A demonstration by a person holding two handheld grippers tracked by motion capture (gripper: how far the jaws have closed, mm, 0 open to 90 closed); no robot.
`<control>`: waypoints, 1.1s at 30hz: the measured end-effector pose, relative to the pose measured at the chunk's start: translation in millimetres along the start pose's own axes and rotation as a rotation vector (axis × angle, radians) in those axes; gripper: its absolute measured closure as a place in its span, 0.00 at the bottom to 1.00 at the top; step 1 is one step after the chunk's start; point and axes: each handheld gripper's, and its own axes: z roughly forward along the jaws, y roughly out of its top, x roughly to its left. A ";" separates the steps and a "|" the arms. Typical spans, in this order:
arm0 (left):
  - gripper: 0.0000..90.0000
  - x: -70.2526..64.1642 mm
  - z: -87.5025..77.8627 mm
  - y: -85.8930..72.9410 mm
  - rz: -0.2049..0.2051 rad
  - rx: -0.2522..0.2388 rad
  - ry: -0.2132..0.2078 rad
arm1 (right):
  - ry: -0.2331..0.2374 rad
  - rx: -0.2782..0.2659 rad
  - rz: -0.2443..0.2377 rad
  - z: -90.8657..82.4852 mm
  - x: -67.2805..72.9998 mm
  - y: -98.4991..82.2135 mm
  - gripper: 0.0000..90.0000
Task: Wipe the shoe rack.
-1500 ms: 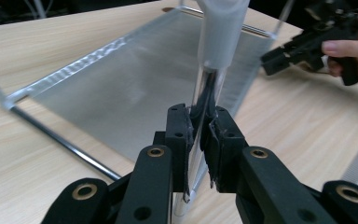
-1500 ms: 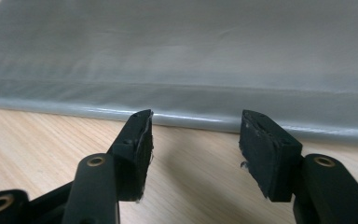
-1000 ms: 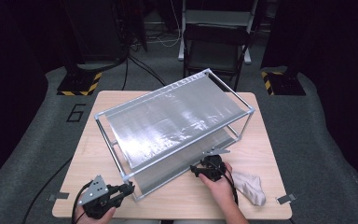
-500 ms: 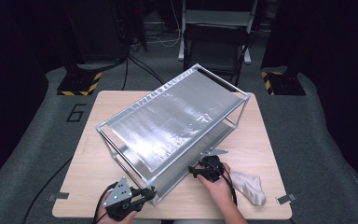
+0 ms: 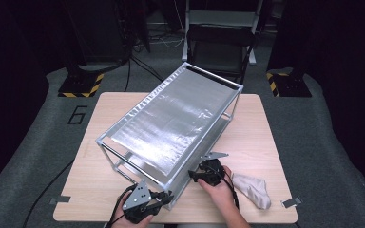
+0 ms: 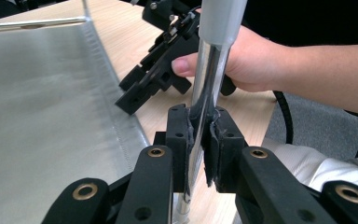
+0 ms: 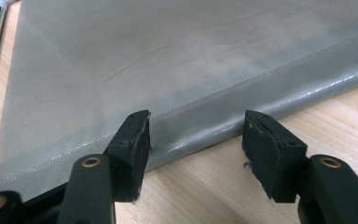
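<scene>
A metal-framed rack with silver fabric shelves [image 5: 171,118] stands slantwise on the wooden table [image 5: 266,137]. My left gripper [image 5: 164,197] is at the rack's nearest corner, by the table's front edge. In the left gripper view it [image 6: 200,126] is shut on the upright chrome post [image 6: 209,88] of that corner. My right gripper [image 5: 194,175] sits low at the rack's near right side. Its jaws [image 7: 196,135] stand open just above the table, facing the rolled hem of the lower shelf fabric [image 7: 168,60], with nothing between the pads.
A crumpled pale cloth [image 5: 253,189] lies on the table right of the right hand. The left gripper view shows the right hand [image 6: 247,60] and its gripper [image 6: 135,95] close behind the post. A dark chair [image 5: 218,42] stands beyond the table.
The left gripper has moved right along the table's front edge with the corner post in its grip, and the rack has swung round with it. The right gripper has stayed put.
</scene>
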 end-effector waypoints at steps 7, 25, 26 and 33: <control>0.88 -2.5 8.1 2.6 0.015 0.007 -0.020 | 0.007 0.010 -0.010 1.3 3.3 0.9 0.46; 0.87 4.9 19.4 5.9 -0.011 0.007 -0.002 | -0.023 0.014 -0.063 7.2 20.9 0.4 0.39; 0.87 5.1 19.5 6.2 -0.011 0.007 -0.002 | -0.026 0.017 -0.065 7.2 21.5 0.5 0.39; 0.68 8.3 7.8 3.9 -0.029 0.004 0.002 | -0.043 0.010 -0.079 7.6 19.4 0.3 0.42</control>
